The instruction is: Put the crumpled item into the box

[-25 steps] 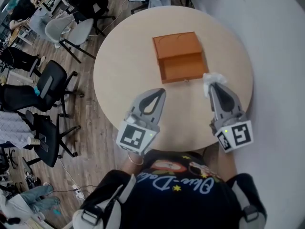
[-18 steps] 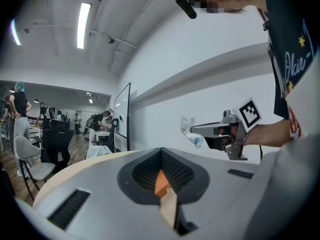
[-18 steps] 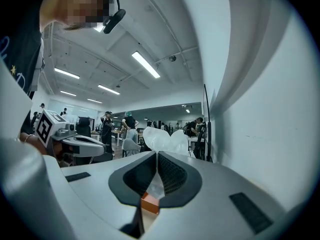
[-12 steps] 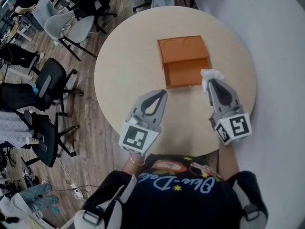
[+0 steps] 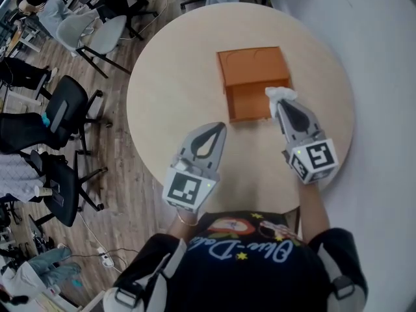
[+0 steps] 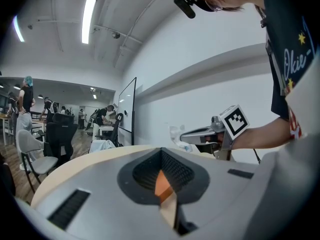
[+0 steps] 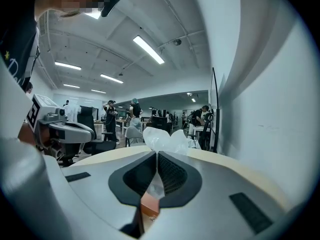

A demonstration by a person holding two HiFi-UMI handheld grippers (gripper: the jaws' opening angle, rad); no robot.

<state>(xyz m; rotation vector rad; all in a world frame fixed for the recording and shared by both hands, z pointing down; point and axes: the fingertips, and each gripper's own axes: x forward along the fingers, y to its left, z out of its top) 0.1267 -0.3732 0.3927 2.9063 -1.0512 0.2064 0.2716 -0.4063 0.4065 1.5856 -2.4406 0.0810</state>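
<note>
Nearest the person, the left gripper is hanging over the round table toward its 6 o'clock edge, jaws pressed together on nothing. At its 2 o'clock, the right gripper is pinching the one crumpled white item. The item is poking toward 12 o'clock over the near right edge of the single orange box. The wad is showing no clear long axis, and the jaws are hiding its pinched part.
</note>
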